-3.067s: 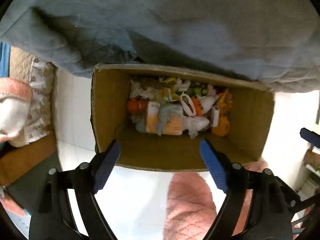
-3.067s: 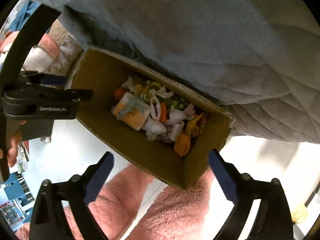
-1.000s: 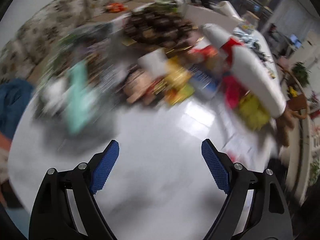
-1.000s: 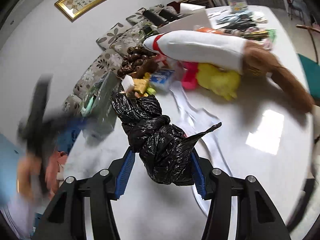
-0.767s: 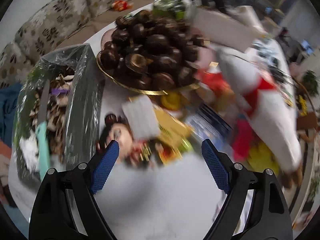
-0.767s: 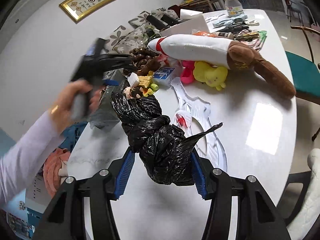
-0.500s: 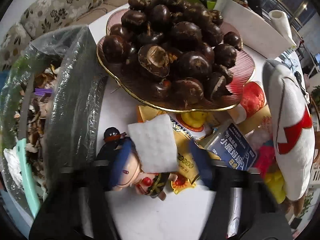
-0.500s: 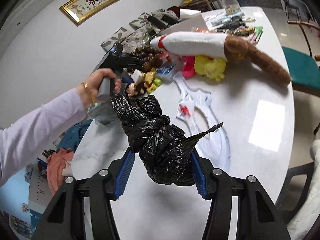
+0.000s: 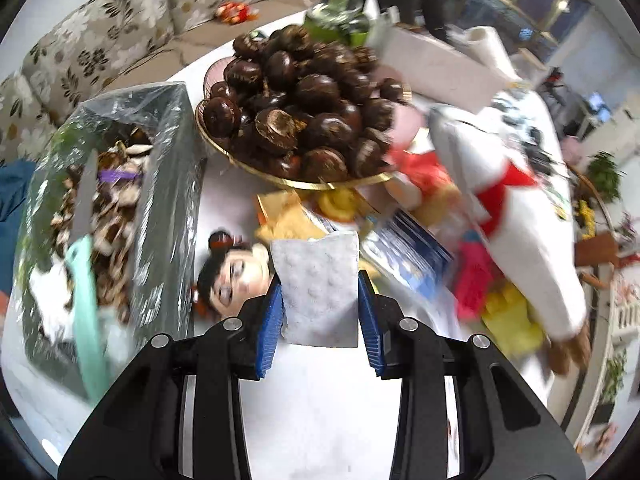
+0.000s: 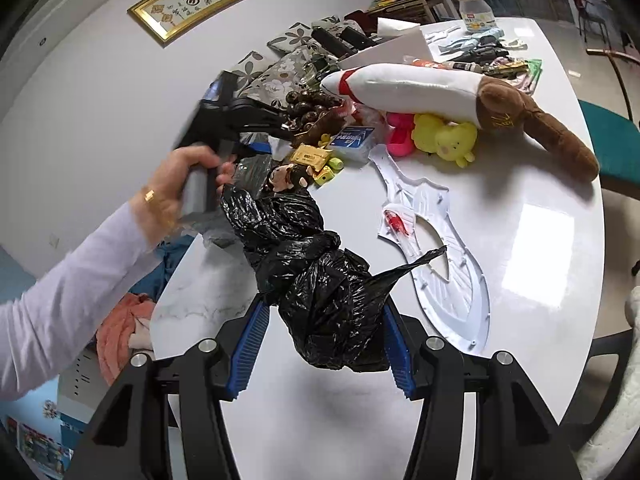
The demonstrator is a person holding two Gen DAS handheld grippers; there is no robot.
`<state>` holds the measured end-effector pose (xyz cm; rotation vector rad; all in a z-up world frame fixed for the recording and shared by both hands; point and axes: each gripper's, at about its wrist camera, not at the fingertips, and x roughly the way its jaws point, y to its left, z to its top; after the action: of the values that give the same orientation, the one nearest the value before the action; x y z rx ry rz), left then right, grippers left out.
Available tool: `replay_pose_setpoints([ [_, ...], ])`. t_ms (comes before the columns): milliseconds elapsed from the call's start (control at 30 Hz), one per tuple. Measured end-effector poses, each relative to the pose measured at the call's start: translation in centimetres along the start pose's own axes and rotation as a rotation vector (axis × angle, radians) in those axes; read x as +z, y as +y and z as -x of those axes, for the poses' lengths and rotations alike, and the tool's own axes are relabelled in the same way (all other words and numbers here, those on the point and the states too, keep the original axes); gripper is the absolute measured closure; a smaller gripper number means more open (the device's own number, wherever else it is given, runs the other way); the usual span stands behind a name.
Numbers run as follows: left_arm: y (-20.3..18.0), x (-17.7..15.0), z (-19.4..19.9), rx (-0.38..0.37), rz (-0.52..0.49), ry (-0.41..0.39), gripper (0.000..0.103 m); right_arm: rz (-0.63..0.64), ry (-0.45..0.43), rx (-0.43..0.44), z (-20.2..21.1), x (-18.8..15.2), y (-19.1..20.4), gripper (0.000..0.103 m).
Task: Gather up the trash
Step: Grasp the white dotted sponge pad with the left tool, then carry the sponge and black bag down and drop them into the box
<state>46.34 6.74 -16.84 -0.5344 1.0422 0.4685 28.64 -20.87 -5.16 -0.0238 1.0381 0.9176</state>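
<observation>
A white embossed tissue (image 9: 316, 268) stands upright between the blue pads of my left gripper (image 9: 319, 300), whose jaws are closing tight on its two sides just above the white table (image 9: 320, 400). From the right wrist view, a hand holds that left gripper (image 10: 272, 142) over the clutter at the table's far left. My right gripper (image 10: 325, 320) is shut on a crumpled black trash bag (image 10: 316, 276), which hangs above the table's near edge.
A gold-rimmed bowl of chestnuts (image 9: 304, 120), a doll head (image 9: 232, 276) and a plastic-lined bin of shells (image 9: 120, 208) crowd the tissue. A plush bowling pin (image 10: 420, 88), a yellow duck (image 10: 444, 136), a blue box (image 10: 354, 138) and white plastic packaging (image 10: 440, 248) lie further right.
My left gripper swung from the cardboard box to the table, came in over the tissue and shut on it. My right gripper, open over the box earlier, holds the black bag throughout the last second.
</observation>
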Motion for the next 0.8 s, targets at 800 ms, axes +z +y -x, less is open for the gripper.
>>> replay_pose_setpoints([
  [800, 22.4, -39.8, 20.1, -0.248, -0.122, 0.25, 0.068, 0.001, 0.325, -0.039, -1.2, -21.9, 19.7, 0.049],
])
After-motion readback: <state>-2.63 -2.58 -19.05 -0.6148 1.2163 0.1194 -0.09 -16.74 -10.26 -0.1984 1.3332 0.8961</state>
